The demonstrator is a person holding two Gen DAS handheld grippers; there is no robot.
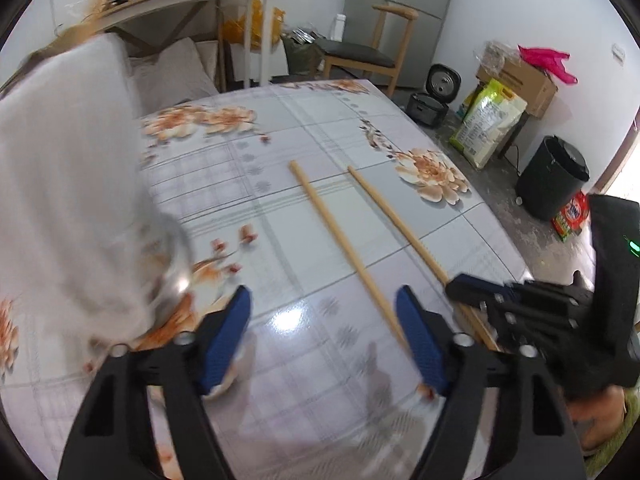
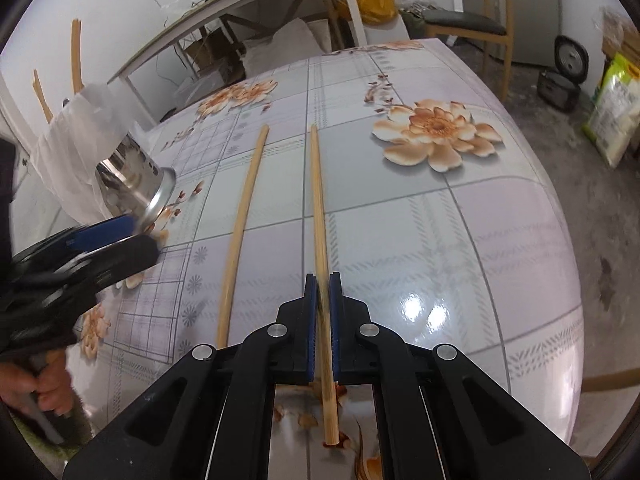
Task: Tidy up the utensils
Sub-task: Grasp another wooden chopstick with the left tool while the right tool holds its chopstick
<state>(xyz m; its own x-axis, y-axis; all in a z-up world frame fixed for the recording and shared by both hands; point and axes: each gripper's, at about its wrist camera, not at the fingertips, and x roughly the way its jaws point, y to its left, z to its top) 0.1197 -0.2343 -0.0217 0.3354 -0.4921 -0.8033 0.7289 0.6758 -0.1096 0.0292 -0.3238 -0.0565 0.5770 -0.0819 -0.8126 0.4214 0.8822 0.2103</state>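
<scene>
Two long wooden chopsticks lie side by side on the flowered tablecloth. My right gripper is shut on the right chopstick near its close end, and it also shows in the left wrist view as the right gripper. The left chopstick lies loose; its near end runs just inside the right pad of my left gripper. That gripper is open and its pads touch nothing. To the left, a shiny metal cup wrapped in white plastic lies tilted on the table.
The table's rounded edge drops off to the right, above a black bin, a rice bag and a rice cooker. A wooden chair stands behind the table. A person's hand holds the left gripper's handle.
</scene>
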